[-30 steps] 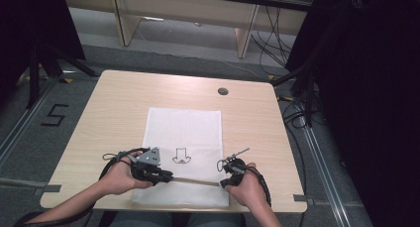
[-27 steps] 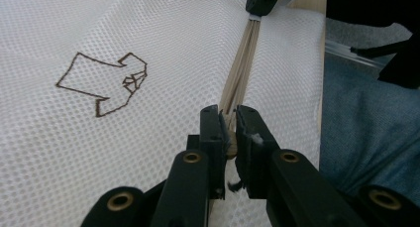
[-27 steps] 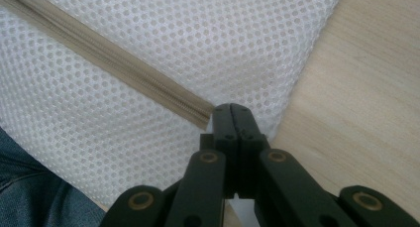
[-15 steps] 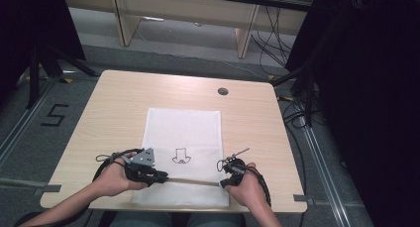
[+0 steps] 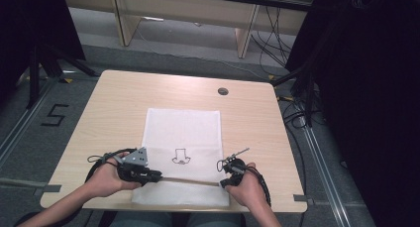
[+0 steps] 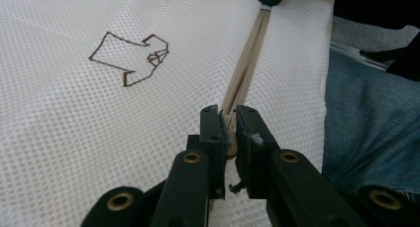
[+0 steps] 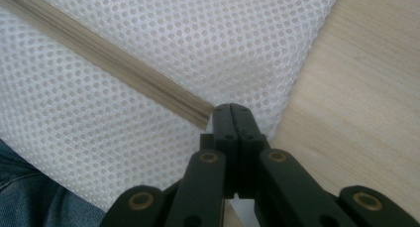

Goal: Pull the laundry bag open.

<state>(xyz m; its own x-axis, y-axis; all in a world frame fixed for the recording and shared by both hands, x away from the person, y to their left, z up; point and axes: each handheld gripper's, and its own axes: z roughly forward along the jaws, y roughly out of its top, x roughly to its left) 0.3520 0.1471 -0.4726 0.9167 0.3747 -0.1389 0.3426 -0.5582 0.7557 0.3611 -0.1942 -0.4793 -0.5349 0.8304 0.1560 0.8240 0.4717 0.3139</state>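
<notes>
Gripping a beige zipper [image 6: 246, 63] across the mesh bag's [image 5: 182, 125] near part, at the table's [image 5: 116, 95] six o'clock, both grippers stay closed: left gripper [image 6: 228, 130] clamps its nine-o'clock end, right gripper [image 7: 232, 119] pinches the three-o'clock end.

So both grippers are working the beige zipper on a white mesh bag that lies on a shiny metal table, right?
Not quite: the table is light wood, not metal, as the high view and the right gripper view show. The rest holds: the left gripper and right gripper are at the beige zipper of the white mesh bag.
</notes>
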